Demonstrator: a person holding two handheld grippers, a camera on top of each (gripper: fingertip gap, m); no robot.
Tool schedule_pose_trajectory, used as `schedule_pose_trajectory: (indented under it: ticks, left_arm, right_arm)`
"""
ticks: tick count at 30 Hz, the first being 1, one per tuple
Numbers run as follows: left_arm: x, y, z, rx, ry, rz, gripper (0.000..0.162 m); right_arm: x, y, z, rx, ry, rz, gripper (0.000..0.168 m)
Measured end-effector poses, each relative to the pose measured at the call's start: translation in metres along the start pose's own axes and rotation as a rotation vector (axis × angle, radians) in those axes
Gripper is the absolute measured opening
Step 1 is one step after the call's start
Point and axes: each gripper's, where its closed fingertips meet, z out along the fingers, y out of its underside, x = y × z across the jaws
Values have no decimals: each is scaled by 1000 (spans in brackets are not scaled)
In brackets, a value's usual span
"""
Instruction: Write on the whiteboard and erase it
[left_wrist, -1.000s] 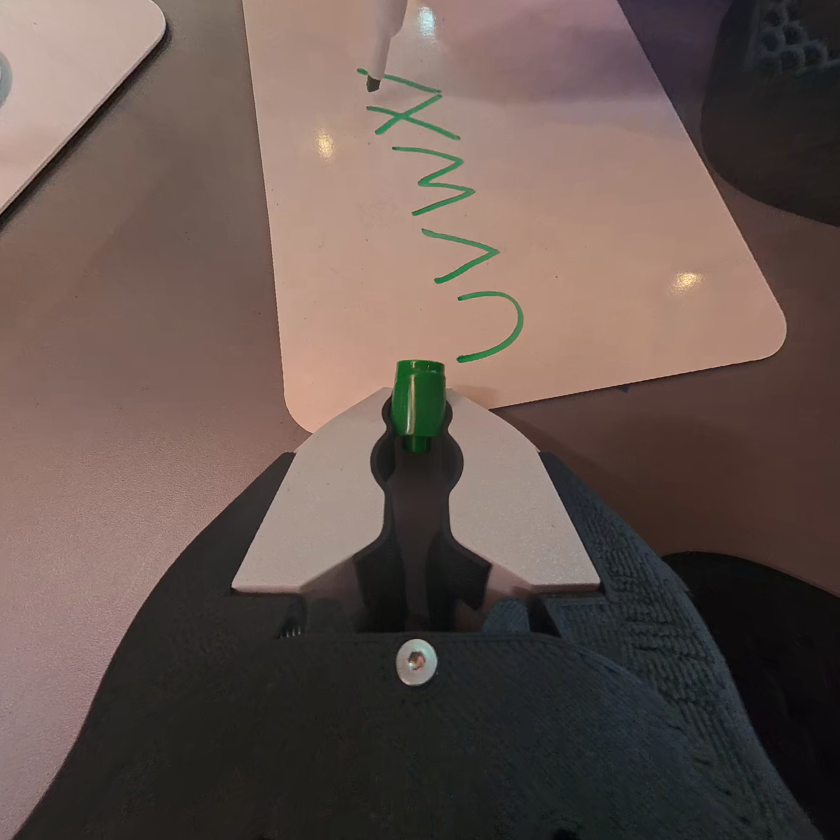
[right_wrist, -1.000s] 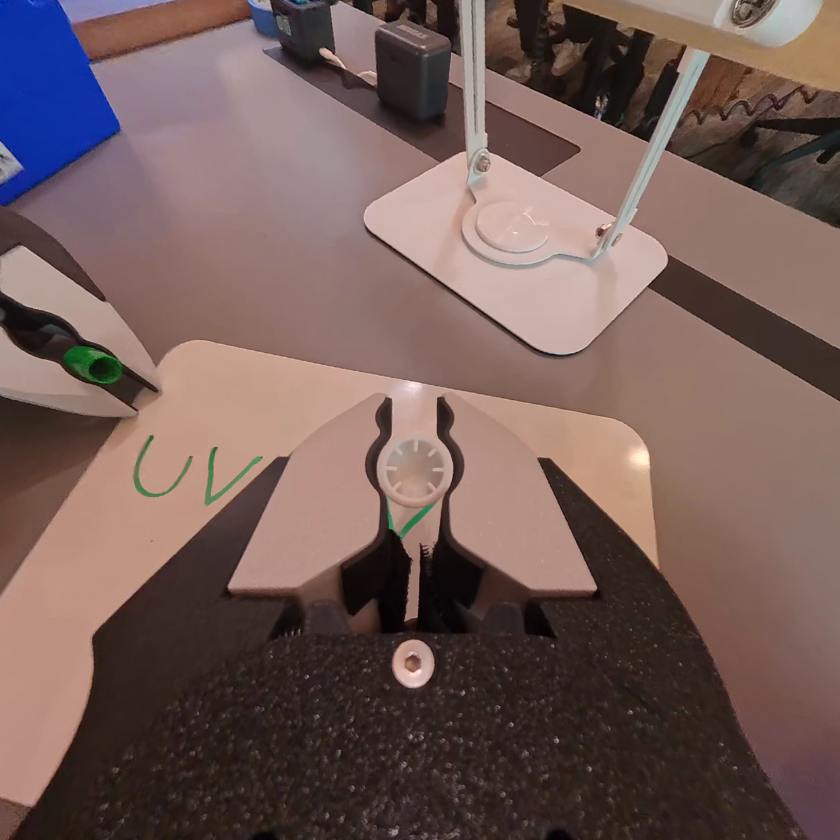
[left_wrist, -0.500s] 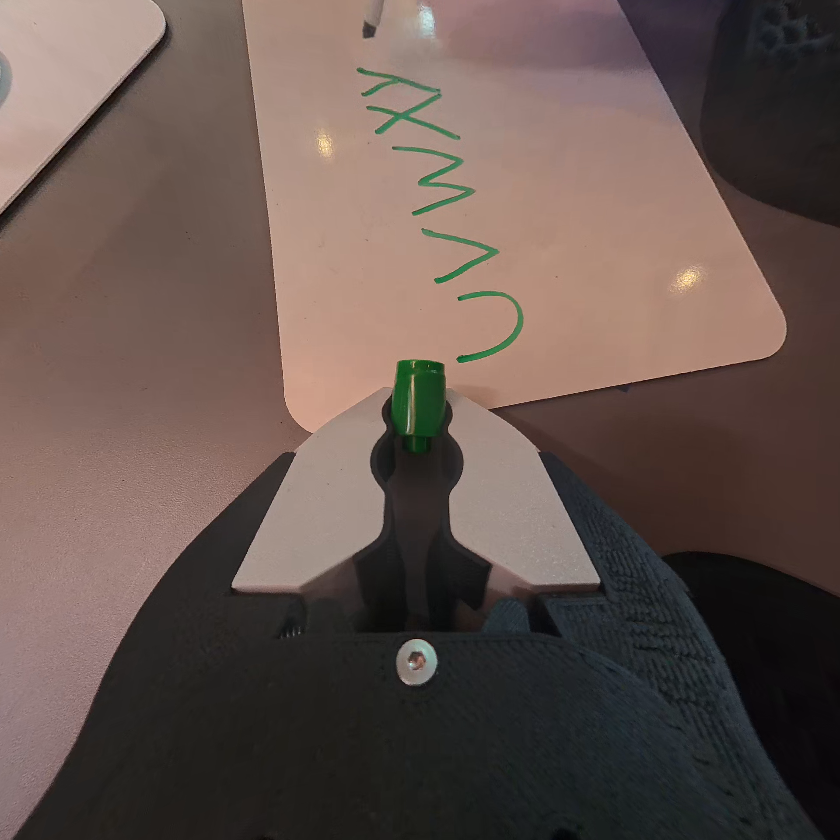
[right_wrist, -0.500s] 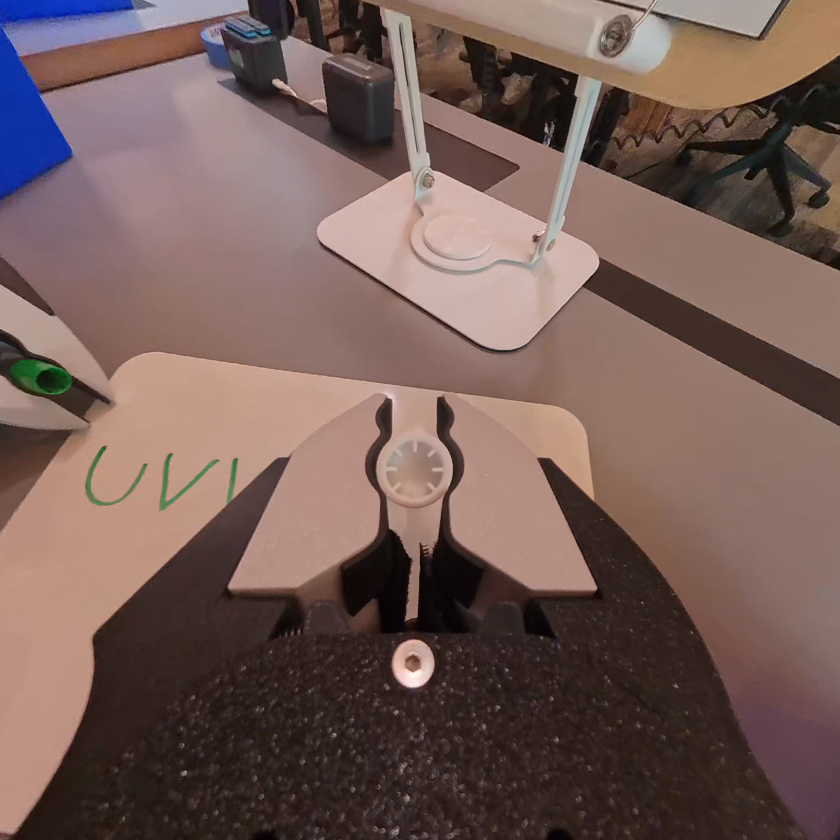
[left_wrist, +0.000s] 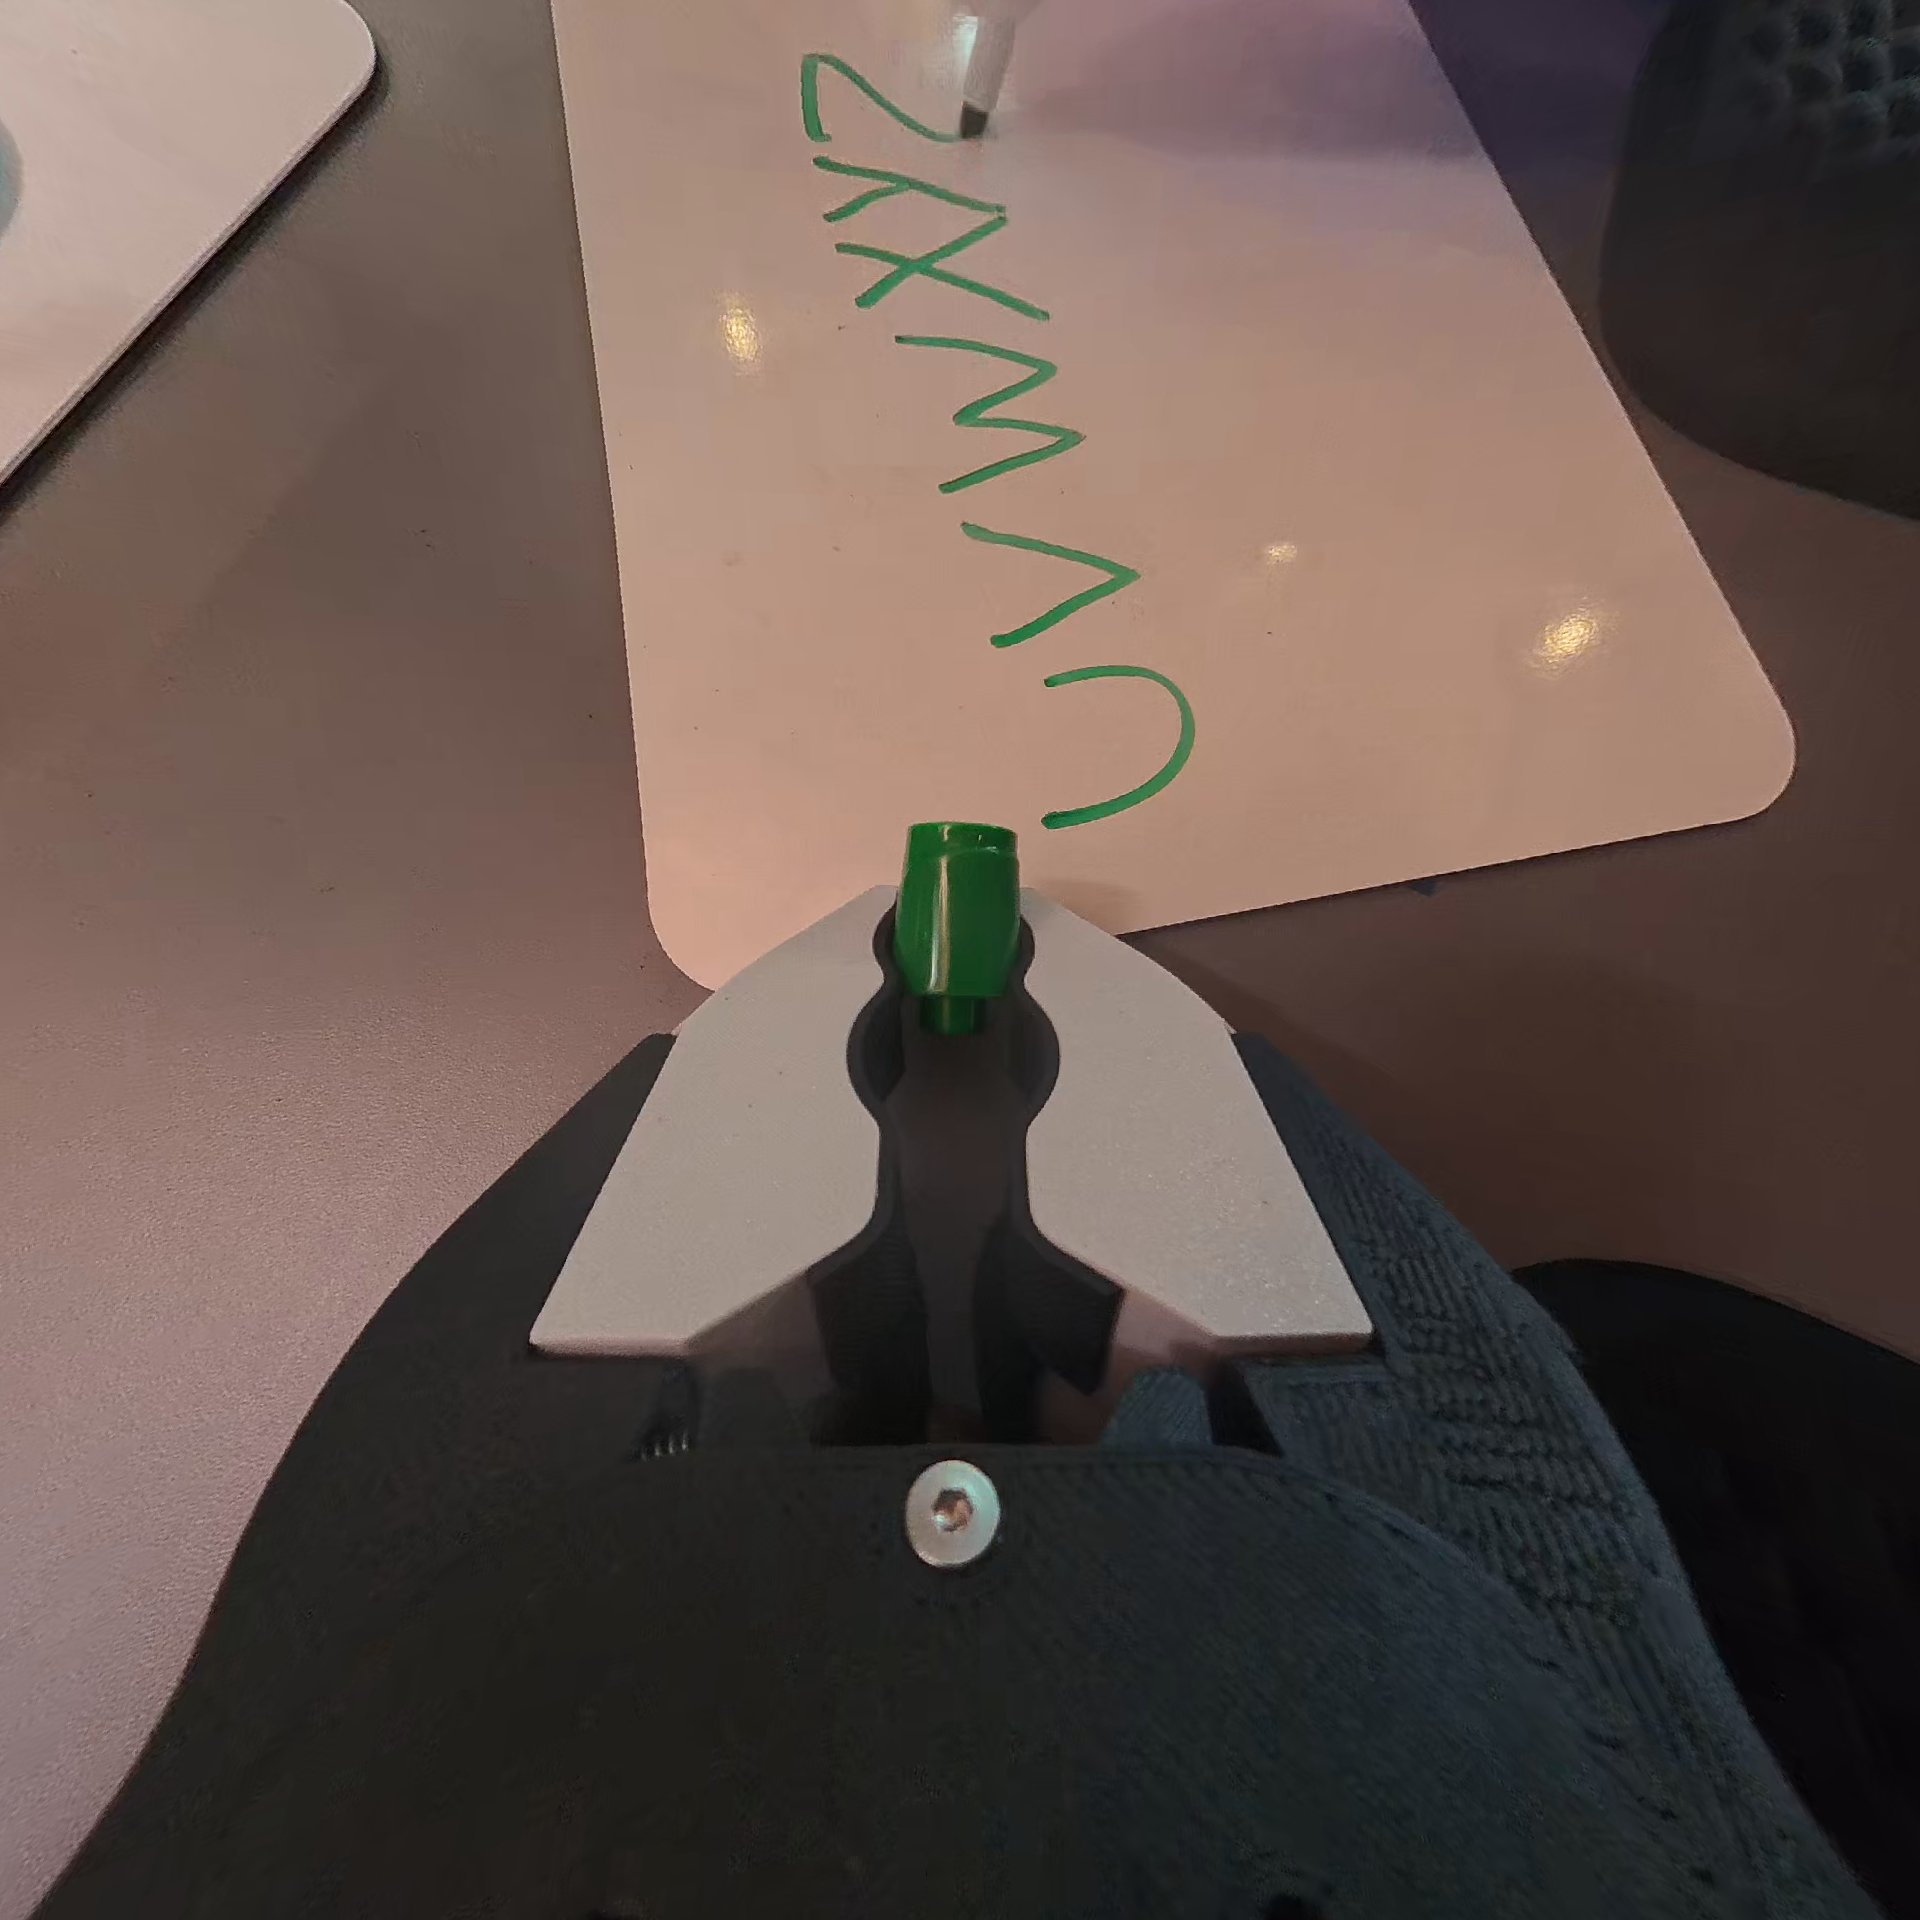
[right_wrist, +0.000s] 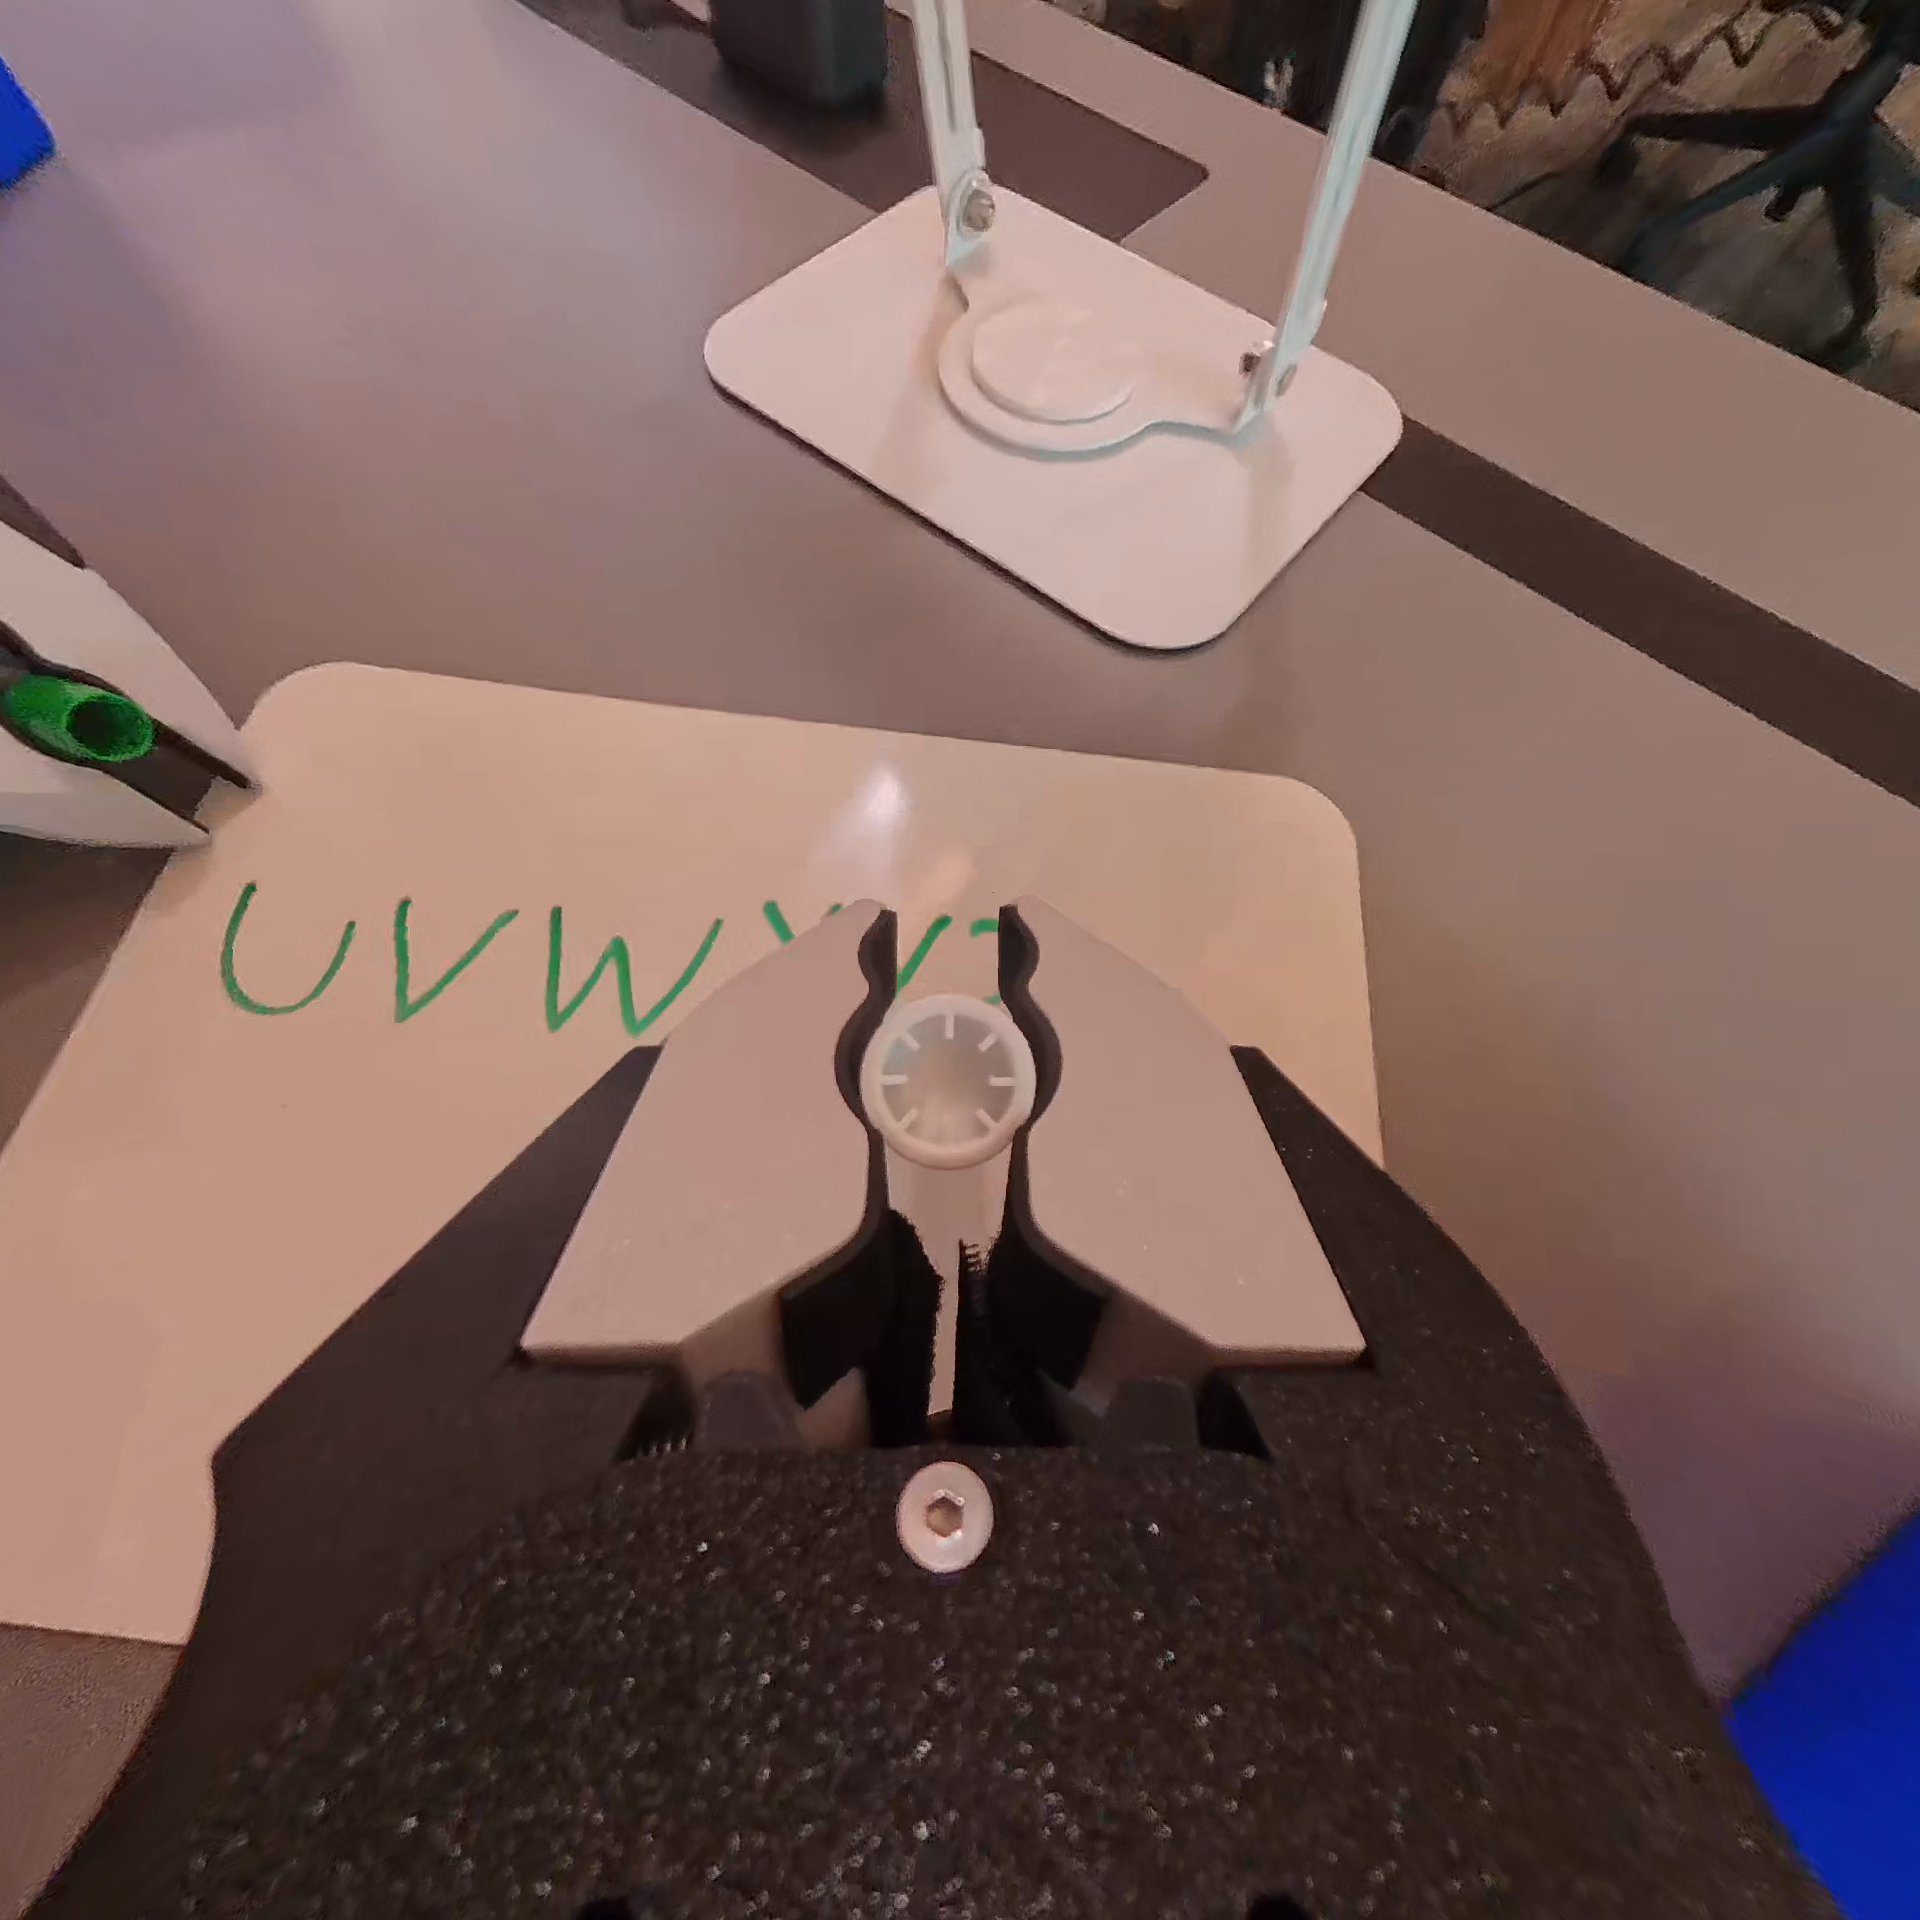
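Right gripper, jaws clamped on marker, has added 1 more green character at whiteboard far end; left gripper jaws stay clamped on cap at near edge; writing nearly done, erasing pending.

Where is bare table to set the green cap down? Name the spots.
Bare brown table lies between the whiteboard and the white lamp base, left of the green cap in the left gripper. The board itself is crowded along its green writing, where the marker in the right gripper touches down.
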Motion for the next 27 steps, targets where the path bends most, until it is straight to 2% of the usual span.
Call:
schedule_pose_trajectory:
  ticks: [3, 5, 6, 8, 10, 13, 23, 27]
  left_arm:
    - [2, 0, 0, 1, 10, 11, 16]
    - [7, -4, -2, 27, 38, 21, 16]
    - [11, -11, -4, 74, 73, 15, 15]
    - [21, -29, -14, 206, 164, -31, 15]
    - [27, -43, -24, 311, 242, -73, 15]
    - [33, -54, -34, 396, 300, -85, 15]
    - [51, -62, -43, 436, 364, -34, 15]
    - [41, -53, -39, 382, 272, 13, 14]
  right_arm:
    - [31, 4, -7, -13, 129, -8, 19]
    - [17, -22, -14, 139, 62, 15, 19]
    - [-6, -42, -20, 244, -45, 45, 19]
    - [-68, -80, -38, 437, -369, 155, 19]
    - [-118, -99, -51, 512, -642, 252, 19]
    - [-150, -103, -48, 527, -777, 317, 19]
    - [-187, -96, -31, 464, -793, 274, 20]
    - [-192, -89, -26, 460, -714, 203, 19]
